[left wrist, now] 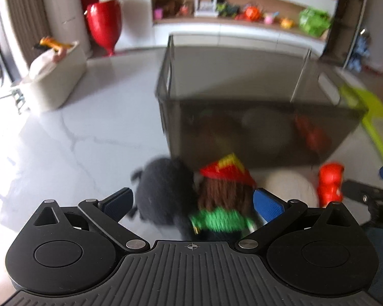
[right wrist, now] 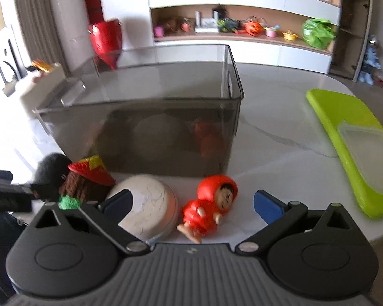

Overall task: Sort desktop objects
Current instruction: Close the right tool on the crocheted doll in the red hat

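On the white marble counter (right wrist: 275,117), before the smoky translucent plastic bin (right wrist: 150,107), the left gripper (left wrist: 192,205) was seen with jaws wide, empty, around the knitted red-hatted doll (left wrist: 223,199), while the right gripper (right wrist: 192,204), likewise wide and empty, was framed about the red-hooded figurine (right wrist: 212,204) at twelve o'clock.

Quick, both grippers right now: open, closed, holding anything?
Left gripper: open, jaws spread either side of the knitted doll, not clamped on it.
Right gripper: open, holding nothing; the red figurine lies between its fingers.
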Available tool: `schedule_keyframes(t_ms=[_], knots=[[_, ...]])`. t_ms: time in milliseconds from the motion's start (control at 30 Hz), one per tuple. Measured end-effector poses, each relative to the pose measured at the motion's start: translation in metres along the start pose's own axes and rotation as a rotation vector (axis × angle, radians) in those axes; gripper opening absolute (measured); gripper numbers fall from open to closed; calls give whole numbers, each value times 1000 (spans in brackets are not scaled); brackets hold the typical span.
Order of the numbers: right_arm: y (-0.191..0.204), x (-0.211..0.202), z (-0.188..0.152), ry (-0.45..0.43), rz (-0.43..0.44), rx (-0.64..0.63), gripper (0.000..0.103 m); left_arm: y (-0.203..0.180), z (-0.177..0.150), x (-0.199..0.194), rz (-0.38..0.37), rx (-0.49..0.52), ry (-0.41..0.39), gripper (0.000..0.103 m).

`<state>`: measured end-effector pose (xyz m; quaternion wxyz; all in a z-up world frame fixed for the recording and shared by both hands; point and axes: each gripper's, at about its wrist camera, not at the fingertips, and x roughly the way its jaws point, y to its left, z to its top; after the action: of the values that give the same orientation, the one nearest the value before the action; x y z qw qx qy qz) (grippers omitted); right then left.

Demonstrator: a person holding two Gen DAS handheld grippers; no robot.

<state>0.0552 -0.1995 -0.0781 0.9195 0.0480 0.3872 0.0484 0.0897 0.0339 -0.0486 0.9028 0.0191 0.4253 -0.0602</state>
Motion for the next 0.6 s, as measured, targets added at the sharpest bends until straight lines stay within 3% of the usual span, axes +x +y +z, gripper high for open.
schedule_keyframes(t_ms=[100, 233, 333, 500, 600], knots=[[-3, 11, 3, 31, 66, -15, 103, 18, 0, 13, -46, -30, 14, 103], [20, 35, -1, 118, 5, -141, 101, 27, 1, 35, -69, -29, 73, 103], [40, 42, -6, 130, 28, -201, 87, 40, -1, 45, -53, -62, 81, 103], [78, 53, 2, 94, 151, -224, 87, 77, -2, 52, -79, -190, 99, 103], [104, 70, 6, 110, 139, -242, 87, 95, -5, 48, -55, -235, 105, 103]])
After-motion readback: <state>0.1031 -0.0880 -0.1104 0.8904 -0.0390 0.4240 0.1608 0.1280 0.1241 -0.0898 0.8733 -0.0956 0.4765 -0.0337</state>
